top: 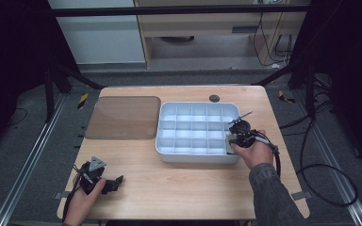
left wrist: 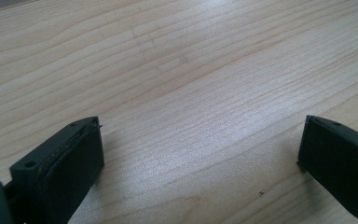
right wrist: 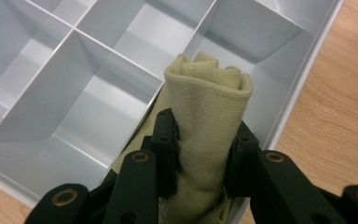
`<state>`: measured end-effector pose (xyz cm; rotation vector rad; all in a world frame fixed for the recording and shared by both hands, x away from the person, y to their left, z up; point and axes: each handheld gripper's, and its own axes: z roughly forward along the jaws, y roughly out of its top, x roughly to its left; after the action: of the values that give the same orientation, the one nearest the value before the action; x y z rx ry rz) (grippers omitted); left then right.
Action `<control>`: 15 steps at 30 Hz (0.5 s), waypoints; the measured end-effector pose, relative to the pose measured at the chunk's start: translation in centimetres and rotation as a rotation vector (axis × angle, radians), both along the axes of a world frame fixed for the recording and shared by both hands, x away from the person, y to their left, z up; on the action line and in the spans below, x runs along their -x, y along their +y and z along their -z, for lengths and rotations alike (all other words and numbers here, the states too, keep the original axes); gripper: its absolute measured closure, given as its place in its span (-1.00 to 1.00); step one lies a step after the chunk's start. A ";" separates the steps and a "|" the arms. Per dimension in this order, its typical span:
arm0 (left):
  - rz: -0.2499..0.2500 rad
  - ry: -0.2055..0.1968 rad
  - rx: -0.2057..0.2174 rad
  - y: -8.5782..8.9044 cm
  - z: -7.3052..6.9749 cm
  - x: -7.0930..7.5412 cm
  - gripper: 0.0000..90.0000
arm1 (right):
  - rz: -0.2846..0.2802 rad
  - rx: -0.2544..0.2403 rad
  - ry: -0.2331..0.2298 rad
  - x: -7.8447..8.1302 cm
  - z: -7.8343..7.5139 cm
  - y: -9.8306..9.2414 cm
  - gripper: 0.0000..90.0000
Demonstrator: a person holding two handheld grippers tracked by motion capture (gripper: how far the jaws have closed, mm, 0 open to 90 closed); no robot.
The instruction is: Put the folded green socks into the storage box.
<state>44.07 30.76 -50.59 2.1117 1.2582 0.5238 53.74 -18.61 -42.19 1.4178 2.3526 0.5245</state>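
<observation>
A rolled, pale yellow knit cloth (right wrist: 205, 116) is clamped between the two black jaws of the right gripper (right wrist: 200, 154), which press on it from both sides. The roll stands up out of the jaws, its folded end uppermost, over the near right corner compartment of a white compartment tray (right wrist: 98, 93); its lower part hangs down inside that compartment, against the divider wall. In the high view the cloth (top: 229, 143) shows as a small pale patch at the tray's (top: 195, 157) near right corner, with the right gripper (top: 235, 139) and the person's right hand (top: 257, 151) just over the tray's right rim.

The tray sits on the right half of the wooden counter (top: 169, 183). Left of it, a translucent brownish lid (top: 122, 117) lies flat.

Well apart, at the counter's near left corner, the left gripper (top: 115, 181) rests in the person's left hand (top: 82, 200). Its jaws stand wide apart over bare wood (left wrist: 191, 93), grasping nothing.
</observation>
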 end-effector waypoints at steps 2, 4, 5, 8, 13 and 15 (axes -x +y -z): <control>-0.001 -0.001 0.002 0.0 0.0 0.0 -1.00 | -0.003 0.012 0.001 0.0 0.1 0.1 0.56; 0.000 0.000 0.000 0.0 0.0 0.0 -1.00 | -0.002 0.019 0.000 -0.1 0.2 0.2 0.56; 0.000 0.000 0.001 0.0 0.0 0.0 -1.00 | -0.001 0.019 -0.001 -0.1 0.2 0.2 0.56; 0.000 -0.001 0.000 0.0 0.0 0.0 -1.00 | 0.000 0.021 0.002 -0.1 0.3 0.2 0.56; -0.001 -0.002 0.001 -0.1 0.0 0.0 -1.00 | 0.004 0.021 0.004 -0.1 0.4 0.2 0.57; -0.004 -0.004 0.005 -0.1 0.0 0.0 -1.00 | 0.001 0.026 0.005 0.0 0.5 0.2 0.58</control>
<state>44.08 30.66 -50.63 2.1031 1.2598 0.5259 53.77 -18.40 -42.71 1.4101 2.3541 0.4896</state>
